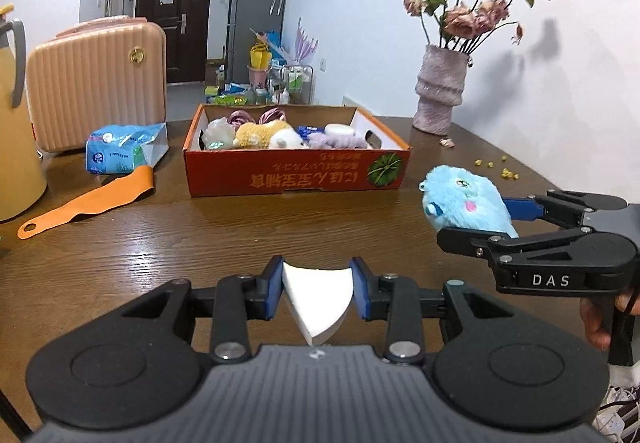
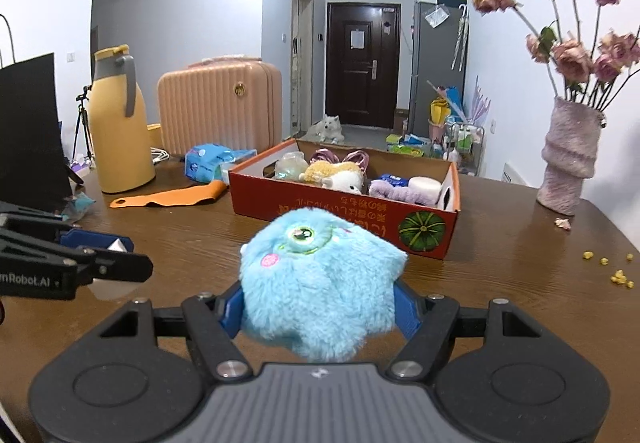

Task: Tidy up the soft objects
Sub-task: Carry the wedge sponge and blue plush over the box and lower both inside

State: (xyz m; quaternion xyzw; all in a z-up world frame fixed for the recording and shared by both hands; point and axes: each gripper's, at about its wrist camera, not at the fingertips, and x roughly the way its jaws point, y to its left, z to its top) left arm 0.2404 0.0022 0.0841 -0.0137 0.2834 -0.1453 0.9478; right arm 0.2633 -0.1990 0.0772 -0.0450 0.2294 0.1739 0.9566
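Observation:
My left gripper (image 1: 318, 289) is shut on a white foam wedge (image 1: 318, 301) above the wooden table (image 1: 168, 235). My right gripper (image 2: 320, 307) is shut on a fluffy blue plush toy (image 2: 320, 279), held above the table; it also shows in the left wrist view (image 1: 464, 203). An orange cardboard box (image 1: 296, 173) stands ahead, also in the right wrist view (image 2: 344, 209). It holds a yellow-and-white plush (image 1: 264, 135), a purple fuzzy item (image 1: 336, 141), a white round item (image 1: 339, 130) and other soft things. The left gripper shows at the left of the right wrist view (image 2: 120, 259).
A pink suitcase (image 1: 98, 83), a yellow thermos jug (image 2: 118, 123), a blue tissue pack (image 1: 124, 149) and an orange strip (image 1: 88, 203) lie left of the box. A pink vase of dried roses (image 1: 440, 91) stands back right. Yellow crumbs (image 1: 504, 169) lie near it.

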